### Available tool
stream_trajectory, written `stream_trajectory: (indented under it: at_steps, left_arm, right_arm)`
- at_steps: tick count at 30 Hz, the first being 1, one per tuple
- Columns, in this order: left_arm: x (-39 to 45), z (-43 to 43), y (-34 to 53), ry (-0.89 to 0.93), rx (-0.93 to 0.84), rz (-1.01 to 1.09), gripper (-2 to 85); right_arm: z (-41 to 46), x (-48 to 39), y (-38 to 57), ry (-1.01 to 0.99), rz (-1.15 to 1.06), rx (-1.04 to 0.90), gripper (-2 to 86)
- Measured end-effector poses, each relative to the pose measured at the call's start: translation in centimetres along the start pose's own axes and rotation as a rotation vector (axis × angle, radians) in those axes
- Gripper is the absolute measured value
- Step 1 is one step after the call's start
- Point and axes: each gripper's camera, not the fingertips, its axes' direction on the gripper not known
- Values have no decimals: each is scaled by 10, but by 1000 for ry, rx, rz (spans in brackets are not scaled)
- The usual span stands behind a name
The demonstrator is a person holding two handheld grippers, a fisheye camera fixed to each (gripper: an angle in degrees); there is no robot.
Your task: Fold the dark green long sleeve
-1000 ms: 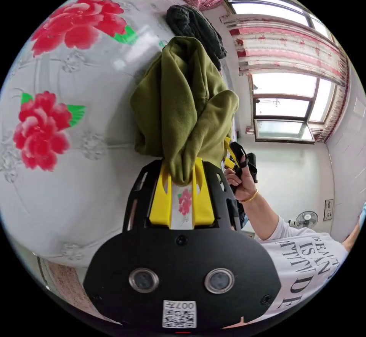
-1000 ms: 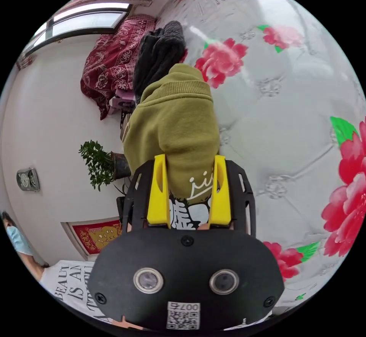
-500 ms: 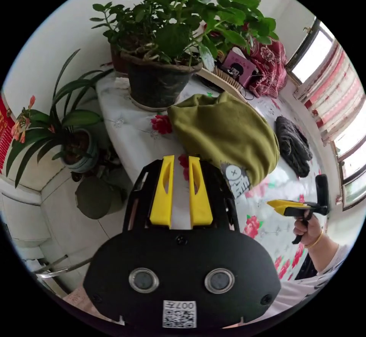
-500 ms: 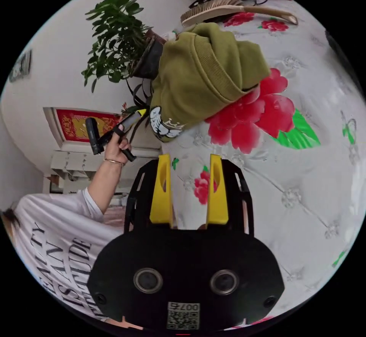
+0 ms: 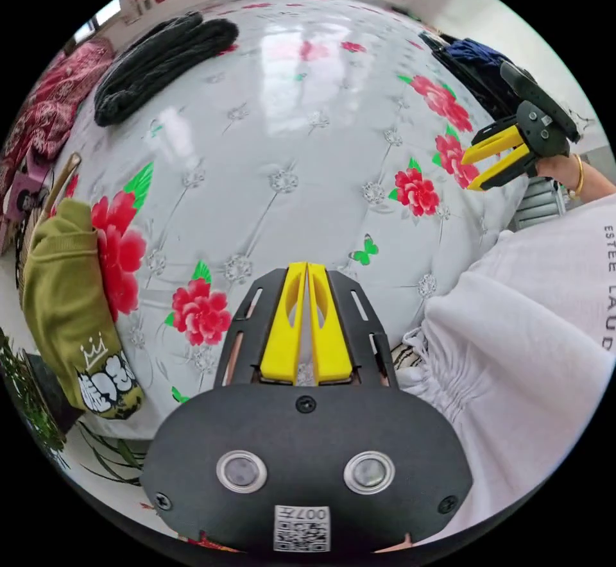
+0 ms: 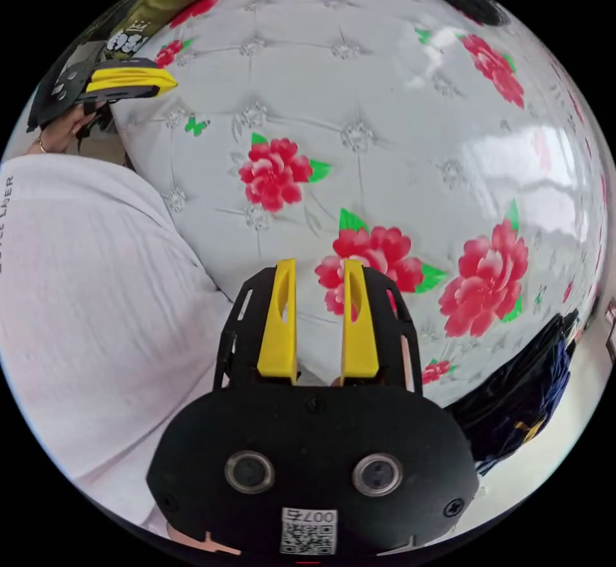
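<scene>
While the folded dark green long sleeve [image 5: 70,310] lies well off the left gripper [image 5: 307,272] — jaws together, empty — and the right gripper [image 6: 316,269] stands narrowly parted, empty, the bundle's table-edge [image 5: 282,143] perch risks slipping off.

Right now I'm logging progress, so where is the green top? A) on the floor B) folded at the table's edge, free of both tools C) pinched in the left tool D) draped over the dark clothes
B: the green top lies folded at the edge of the table, while the left tool is shut on nothing and the right tool is open over bare tablecloth.
</scene>
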Motion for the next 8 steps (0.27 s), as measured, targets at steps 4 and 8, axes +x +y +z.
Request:
stream_trajectory:
  at_steps: [4, 8]
  left_arm:
    - [45, 19, -32, -4, -62, 58, -10]
    - [97, 39, -53, 3, -87, 72, -10]
  right_arm:
    - [31, -8, 34, -58, 35, 52, 93]
    - [16, -4, 41, -88, 26, 161, 93]
